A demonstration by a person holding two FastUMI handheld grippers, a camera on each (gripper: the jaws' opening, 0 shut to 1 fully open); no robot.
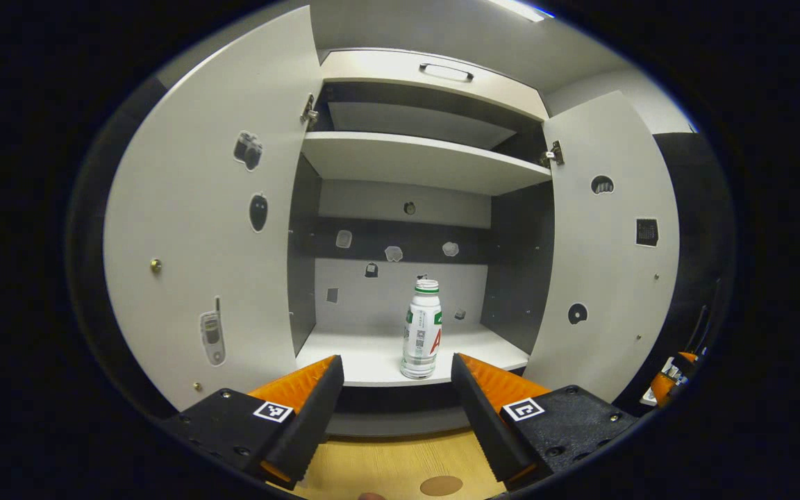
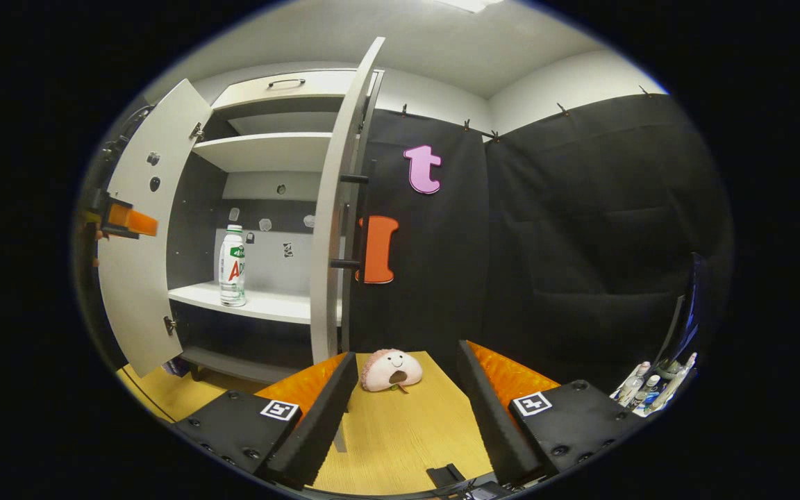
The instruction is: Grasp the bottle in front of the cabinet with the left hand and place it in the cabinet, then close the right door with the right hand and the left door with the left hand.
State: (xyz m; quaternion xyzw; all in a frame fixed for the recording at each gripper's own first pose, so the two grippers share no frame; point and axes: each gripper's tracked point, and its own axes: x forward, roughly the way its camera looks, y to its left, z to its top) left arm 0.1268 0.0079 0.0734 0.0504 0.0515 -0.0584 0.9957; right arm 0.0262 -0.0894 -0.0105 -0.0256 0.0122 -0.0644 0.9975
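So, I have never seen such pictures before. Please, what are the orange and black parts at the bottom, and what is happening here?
They are two-finger grippers, one held in each of a person's hands, each carrying a camera. The left gripper faces the open cabinet, where a bottle stands upright on the lower shelf. The right gripper looks from the side, over a wooden table with a plush toy. Both grippers are open and hold nothing. Both doors are open.

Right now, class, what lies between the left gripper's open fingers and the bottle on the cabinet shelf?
Nothing stands between them. In the left gripper view, the left gripper faces the bottle across bare white shelf and its dark front edge.
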